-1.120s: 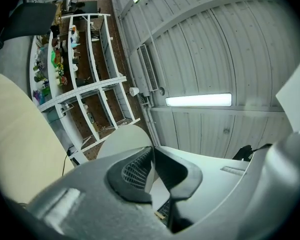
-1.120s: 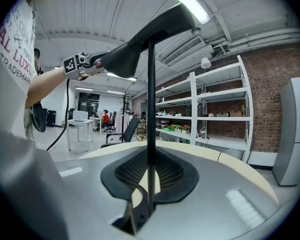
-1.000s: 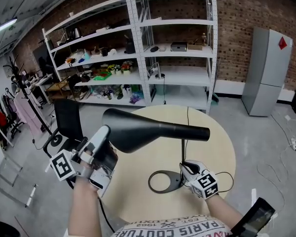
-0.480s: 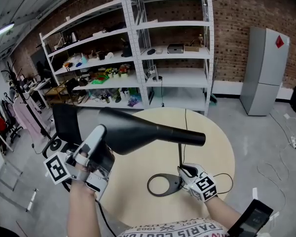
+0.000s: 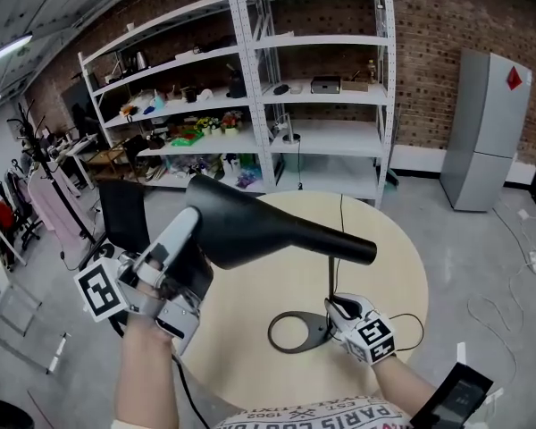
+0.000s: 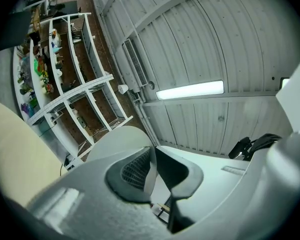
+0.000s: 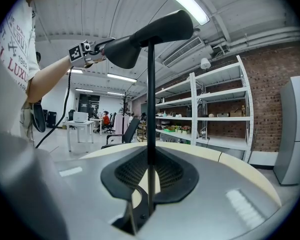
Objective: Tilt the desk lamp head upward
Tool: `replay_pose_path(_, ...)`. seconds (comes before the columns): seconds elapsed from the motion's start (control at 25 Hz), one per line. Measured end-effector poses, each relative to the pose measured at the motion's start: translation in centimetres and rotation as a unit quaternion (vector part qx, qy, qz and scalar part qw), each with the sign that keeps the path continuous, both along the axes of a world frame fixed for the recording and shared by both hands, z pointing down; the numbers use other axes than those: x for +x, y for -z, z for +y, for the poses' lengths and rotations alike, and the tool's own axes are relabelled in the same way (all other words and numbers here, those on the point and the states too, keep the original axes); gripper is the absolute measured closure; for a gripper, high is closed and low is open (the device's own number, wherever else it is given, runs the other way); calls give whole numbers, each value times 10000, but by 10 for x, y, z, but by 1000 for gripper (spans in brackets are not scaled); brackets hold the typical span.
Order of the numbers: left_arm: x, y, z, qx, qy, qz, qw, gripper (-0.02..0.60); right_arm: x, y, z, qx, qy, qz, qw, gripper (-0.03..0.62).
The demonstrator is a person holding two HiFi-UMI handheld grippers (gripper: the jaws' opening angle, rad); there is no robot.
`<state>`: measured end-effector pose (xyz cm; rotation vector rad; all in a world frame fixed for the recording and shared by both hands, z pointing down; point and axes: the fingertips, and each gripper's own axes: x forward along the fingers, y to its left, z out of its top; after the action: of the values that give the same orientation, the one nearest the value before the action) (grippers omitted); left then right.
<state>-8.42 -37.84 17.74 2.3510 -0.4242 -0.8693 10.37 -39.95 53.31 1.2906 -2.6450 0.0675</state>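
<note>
A black desk lamp stands on the round table, with a ring base (image 5: 293, 332) and a thin upright stem (image 5: 330, 280). Its long cone-shaped lamp head (image 5: 277, 228) slopes up toward the left. My left gripper (image 5: 189, 250) is shut on the wide end's rim. In the left gripper view that thin rim (image 6: 151, 176) sits pinched between the jaws of the left gripper (image 6: 154, 166). My right gripper (image 5: 338, 309) is shut on the stem just above the base. The stem (image 7: 150, 109) runs up between the right gripper's (image 7: 150, 171) jaws to the lamp head (image 7: 150, 36).
The beige round table (image 5: 389, 253) carries only the lamp; its cord (image 5: 341, 213) runs off the far edge. White shelving (image 5: 250, 88) and a grey cabinet (image 5: 487, 128) stand behind. A black chair (image 5: 123, 213) is at the left.
My left gripper has risen with the wide end of the lamp head, so the head slopes upward more steeply. The right gripper and the stem have stayed where they were.
</note>
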Motion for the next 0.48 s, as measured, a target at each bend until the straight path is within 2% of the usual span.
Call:
replay_pose_path(0.32,-10,1,-2,-78,26,-38,10000,541,-10,1,-4,57,-51,-29,10000,557)
replay_pose_path(0.48,-14,-3,-1,-93,-141,360,9992,535,-10,-3,-4,-162,73,-24,9998,554)
